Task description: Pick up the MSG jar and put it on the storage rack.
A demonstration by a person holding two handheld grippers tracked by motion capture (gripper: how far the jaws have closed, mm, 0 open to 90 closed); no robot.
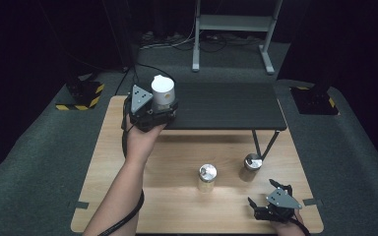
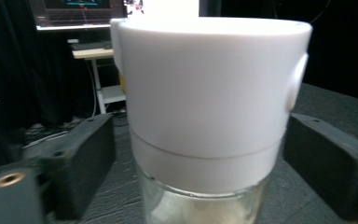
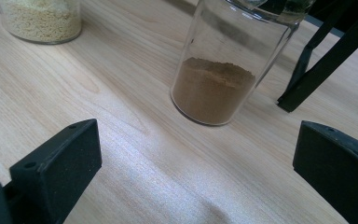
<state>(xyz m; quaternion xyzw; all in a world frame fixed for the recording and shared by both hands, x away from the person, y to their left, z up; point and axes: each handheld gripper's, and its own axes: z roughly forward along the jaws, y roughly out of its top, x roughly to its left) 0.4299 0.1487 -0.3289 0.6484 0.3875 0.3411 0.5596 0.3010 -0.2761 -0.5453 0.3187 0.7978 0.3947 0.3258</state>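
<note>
A glass jar with a tall white cap (image 1: 162,91) stands at the front left corner of the black raised shelf (image 1: 226,105). My left gripper (image 1: 150,112) is open around it. In the left gripper view the jar (image 2: 209,93) sits between the jaws of that gripper (image 2: 199,140), with a narrow gap on each side. My right gripper (image 1: 265,194) rests low near the table's front right edge, open and holding nothing. In the right gripper view that gripper (image 3: 196,154) faces a glass jar of brown powder (image 3: 214,88) a short way ahead.
On the wooden table (image 1: 177,152) stand two metal-capped jars: one of pale grains (image 1: 207,177) (image 3: 42,21) in the middle and the brown powder jar (image 1: 250,167) to its right. The shelf's black legs (image 3: 317,56) slant down just behind the brown jar.
</note>
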